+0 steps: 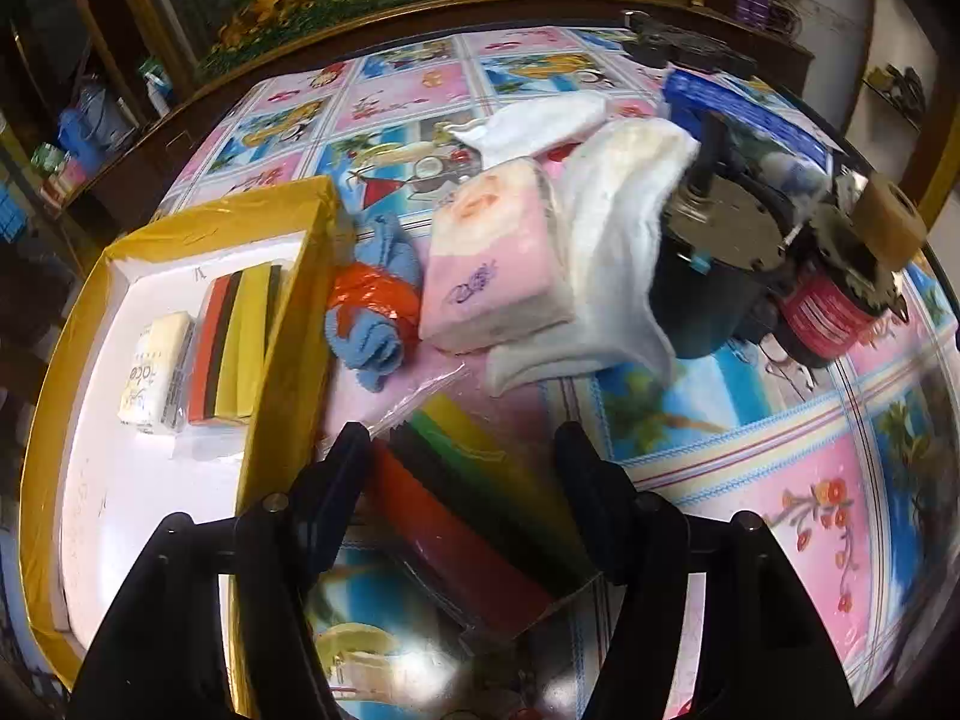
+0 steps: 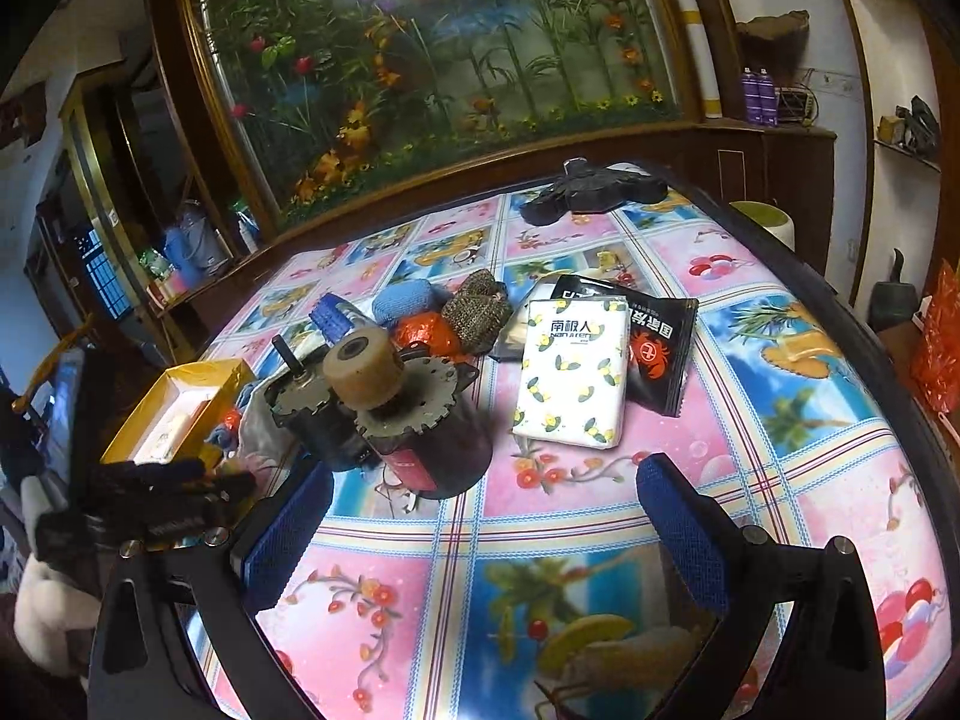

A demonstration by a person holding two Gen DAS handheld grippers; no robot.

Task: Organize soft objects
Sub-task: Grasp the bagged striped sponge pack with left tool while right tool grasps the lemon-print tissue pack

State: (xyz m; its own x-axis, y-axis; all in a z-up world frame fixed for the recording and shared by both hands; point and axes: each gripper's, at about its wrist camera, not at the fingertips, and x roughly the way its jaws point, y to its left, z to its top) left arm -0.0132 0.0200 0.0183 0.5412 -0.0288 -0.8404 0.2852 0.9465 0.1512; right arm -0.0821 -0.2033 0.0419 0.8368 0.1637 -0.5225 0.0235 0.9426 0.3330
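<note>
The sponge pack (image 1: 474,516) is straddled by the spread, unclenched left gripper (image 1: 462,450). Closing, then transfer to the yellow box (image 1: 288,324), is judged next. The right gripper (image 2: 486,516) is held released, empty.

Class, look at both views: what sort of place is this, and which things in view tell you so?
Probably a room in a home: a table under a cartoon-print tablecloth, a large framed flower picture on wood cabinetry behind it, and household clutter on a side shelf.

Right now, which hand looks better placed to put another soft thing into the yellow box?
Left, probably. The left gripper straddles the clear-wrapped pack of coloured sponges beside the yellow-rimmed white box; the right gripper hangs open over bare tablecloth.
</note>
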